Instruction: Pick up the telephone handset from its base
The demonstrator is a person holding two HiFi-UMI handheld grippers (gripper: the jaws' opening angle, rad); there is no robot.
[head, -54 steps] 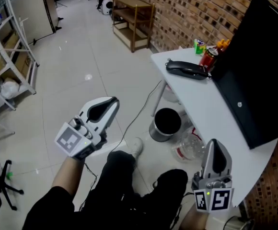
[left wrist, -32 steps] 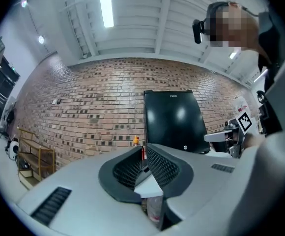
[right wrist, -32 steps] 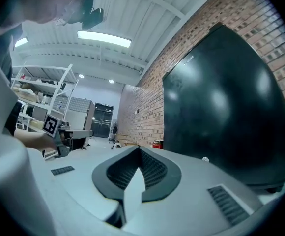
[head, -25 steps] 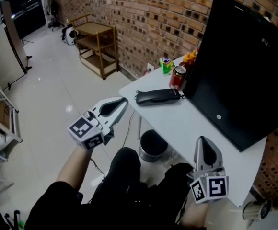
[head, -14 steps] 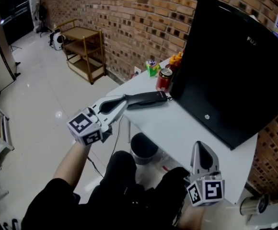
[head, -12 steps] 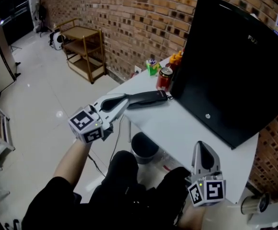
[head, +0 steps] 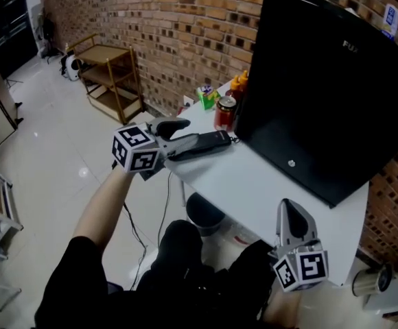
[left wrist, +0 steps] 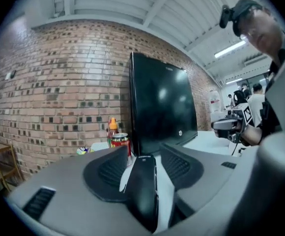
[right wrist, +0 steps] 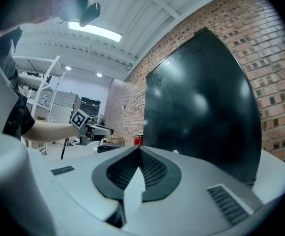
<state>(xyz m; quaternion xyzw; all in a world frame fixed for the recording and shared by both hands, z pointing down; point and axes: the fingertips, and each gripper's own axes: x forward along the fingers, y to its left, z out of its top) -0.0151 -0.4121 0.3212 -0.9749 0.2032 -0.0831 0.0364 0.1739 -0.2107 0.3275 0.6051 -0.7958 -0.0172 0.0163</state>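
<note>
Spotted a red can [head: 224, 110], couldn't see inside. Found slim black handset [head: 200, 143] between left gripper's [head: 187, 133] opening jaws, right gripper's [head: 289, 208] pressed together.

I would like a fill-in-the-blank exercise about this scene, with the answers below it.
The left gripper, its jaws opening, has the ____ between them.
The red can stands on the ____ table.
The right gripper is ____ and holds nothing.
Answers: handset, white, shut.
</note>
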